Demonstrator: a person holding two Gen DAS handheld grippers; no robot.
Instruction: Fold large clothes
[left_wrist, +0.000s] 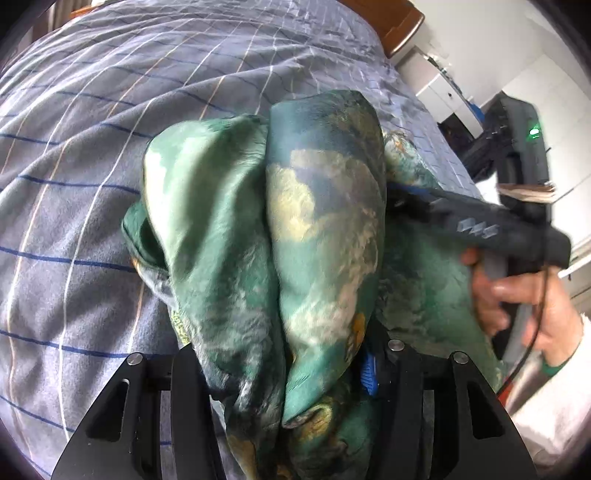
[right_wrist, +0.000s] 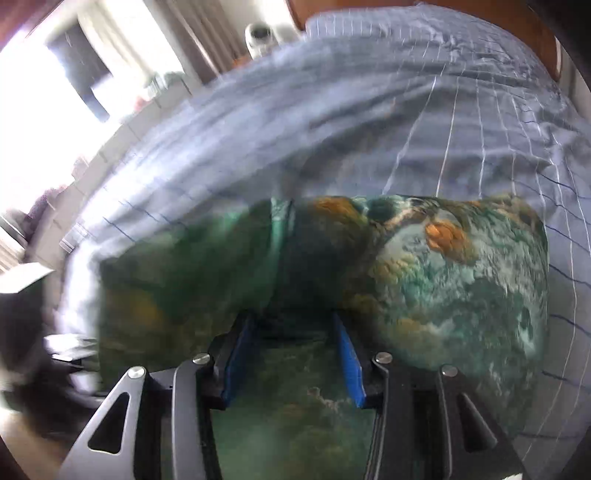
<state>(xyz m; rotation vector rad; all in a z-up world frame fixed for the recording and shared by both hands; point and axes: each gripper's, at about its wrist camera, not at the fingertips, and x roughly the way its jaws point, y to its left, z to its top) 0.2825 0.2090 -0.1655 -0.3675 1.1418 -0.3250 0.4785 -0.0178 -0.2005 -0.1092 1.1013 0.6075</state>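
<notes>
Left wrist view: a bunched, glossy green garment printed with pale cloud shapes and orange-yellow patches (left_wrist: 295, 229) rises in two fat folds above a grey-blue checked quilt with white and dark-blue lines (left_wrist: 92, 155) that covers the bed. The black left gripper (left_wrist: 291, 373) points steeply down at the quilt, its jaws standing apart with the garment's folds packed between them; one blue pad (left_wrist: 367, 373) peeks out beside the cloth, and whether the pads press on the fabric cannot be told. To the right of the garment, a person's hand (left_wrist: 517, 302) in a white sleeve (left_wrist: 554, 398) grasps the handle of the second black gripper, whose long body lies against the cloth's right side. Beyond the quilt's far corner stand a brown wooden headboard (left_wrist: 391, 18) and white drawers (left_wrist: 439, 92).

Right wrist view: the frame is smeared with motion blur. The same green garment (right_wrist: 443, 266) spreads across the near part of the quilt (right_wrist: 480, 129). The right gripper (right_wrist: 293, 358) points down at it, blue pads (right_wrist: 349, 354) parted, with green cloth showing between and below them; a firm grip cannot be confirmed. Left of the quilt, a bright window with pale curtains (right_wrist: 66, 74) glares.
</notes>
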